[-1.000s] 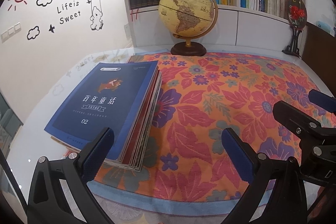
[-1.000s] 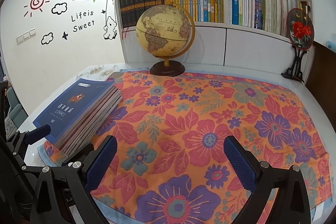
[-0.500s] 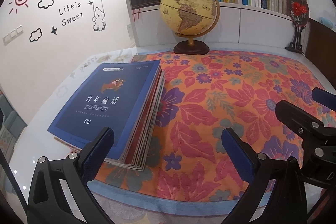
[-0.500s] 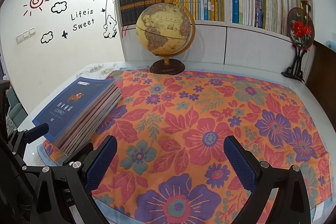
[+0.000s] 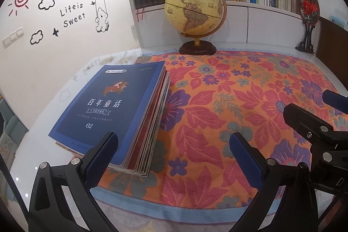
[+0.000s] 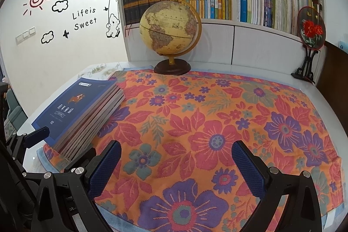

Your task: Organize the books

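1. Stack of thin dark-blue-covered paperback books (image 5: 113,110) is sitting at the left edge of the orange floral woven cloth (image 5: 228,105), edges nearly flush, topmost cover angled slightly.
2. Left black gripper with blue pads (image 5: 174,151) is hovering at the stack's near corner, jaws spread, holding nothing.
3. Right black gripper with blue pads (image 6: 176,160) is idling over bare cloth, also spread and empty.
4. Judgement: stack is looking done; only squaring is remaining, so nudge the spine side gently rather than pinching covers.

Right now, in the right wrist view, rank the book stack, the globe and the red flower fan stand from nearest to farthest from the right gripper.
1. Book stack: left of the right gripper, on the floral cloth's edge.
2. Globe: behind the cloth, centre-left.
3. Red flower fan stand: far right corner, by the shelves.
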Demonstrator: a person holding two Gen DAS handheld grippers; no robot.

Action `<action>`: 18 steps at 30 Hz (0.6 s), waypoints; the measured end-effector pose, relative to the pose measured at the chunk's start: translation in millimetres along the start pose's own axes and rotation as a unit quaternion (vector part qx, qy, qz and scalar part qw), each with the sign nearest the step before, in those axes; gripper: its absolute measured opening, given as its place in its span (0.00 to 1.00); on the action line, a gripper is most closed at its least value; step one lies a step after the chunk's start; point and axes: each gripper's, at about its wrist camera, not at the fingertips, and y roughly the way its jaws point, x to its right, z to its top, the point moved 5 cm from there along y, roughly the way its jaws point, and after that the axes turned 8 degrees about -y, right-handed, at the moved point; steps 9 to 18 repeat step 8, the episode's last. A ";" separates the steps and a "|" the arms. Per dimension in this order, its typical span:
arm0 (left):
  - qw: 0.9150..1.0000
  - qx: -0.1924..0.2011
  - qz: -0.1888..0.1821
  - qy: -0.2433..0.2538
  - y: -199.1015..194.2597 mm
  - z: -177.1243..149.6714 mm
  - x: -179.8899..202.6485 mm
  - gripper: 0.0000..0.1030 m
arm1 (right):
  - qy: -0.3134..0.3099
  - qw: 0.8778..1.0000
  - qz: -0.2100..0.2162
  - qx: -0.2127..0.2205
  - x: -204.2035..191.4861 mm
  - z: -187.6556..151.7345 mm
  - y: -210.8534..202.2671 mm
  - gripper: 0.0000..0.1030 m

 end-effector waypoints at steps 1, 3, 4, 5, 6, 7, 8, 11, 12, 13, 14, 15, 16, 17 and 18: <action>1.000 0.001 0.001 0.001 0.0 0.2 0.1 1.00 | 0.000 1.000 0.000 0.000 0.1 0.2 0.4 0.98; 1.000 0.000 0.002 0.002 0.3 0.3 0.7 1.00 | 0.000 1.000 -0.001 -0.001 0.1 0.0 0.5 0.98; 1.000 0.000 0.000 0.001 0.1 0.3 0.8 1.00 | 0.000 1.000 -0.001 -0.001 0.2 0.0 0.5 0.98; 1.000 -0.001 -0.003 0.000 0.3 0.2 1.1 1.00 | 0.000 1.000 -0.001 -0.001 0.3 0.0 0.6 0.98; 1.000 -0.001 -0.004 0.000 0.0 -0.3 1.5 1.00 | 0.000 1.000 -0.001 -0.001 0.3 0.0 0.7 0.98; 1.000 -0.001 -0.004 0.000 -0.2 -0.7 1.6 1.00 | 0.000 1.000 -0.001 -0.001 0.4 -0.1 0.7 0.98; 1.000 -0.001 -0.004 0.000 -0.3 -0.7 1.7 1.00 | 0.000 1.000 0.000 -0.001 0.6 0.0 0.8 0.98; 1.000 -0.001 -0.004 0.000 -0.3 -0.7 1.7 1.00 | 0.000 1.000 0.000 -0.001 0.6 0.0 0.8 0.98; 1.000 -0.001 -0.004 0.000 -0.3 -0.7 1.7 1.00 | 0.000 1.000 0.000 -0.001 0.6 0.0 0.8 0.98; 1.000 -0.001 -0.004 0.000 -0.3 -0.7 1.7 1.00 | 0.000 1.000 0.000 -0.001 0.6 0.0 0.8 0.98; 1.000 -0.001 -0.004 0.000 -0.3 -0.7 1.7 1.00 | 0.000 1.000 0.000 -0.001 0.6 0.0 0.8 0.98; 1.000 -0.001 -0.004 0.000 -0.3 -0.7 1.7 1.00 | 0.000 1.000 0.000 -0.001 0.6 0.0 0.8 0.98; 1.000 -0.001 -0.004 0.000 -0.3 -0.7 1.7 1.00 | 0.000 1.000 0.000 -0.001 0.6 0.0 0.8 0.98; 1.000 -0.001 -0.004 0.000 -0.3 -0.7 1.7 1.00 | 0.000 1.000 0.000 -0.001 0.6 0.0 0.8 0.98; 1.000 -0.001 -0.004 0.000 -0.3 -0.7 1.7 1.00 | 0.000 1.000 0.000 -0.001 0.6 0.0 0.8 0.98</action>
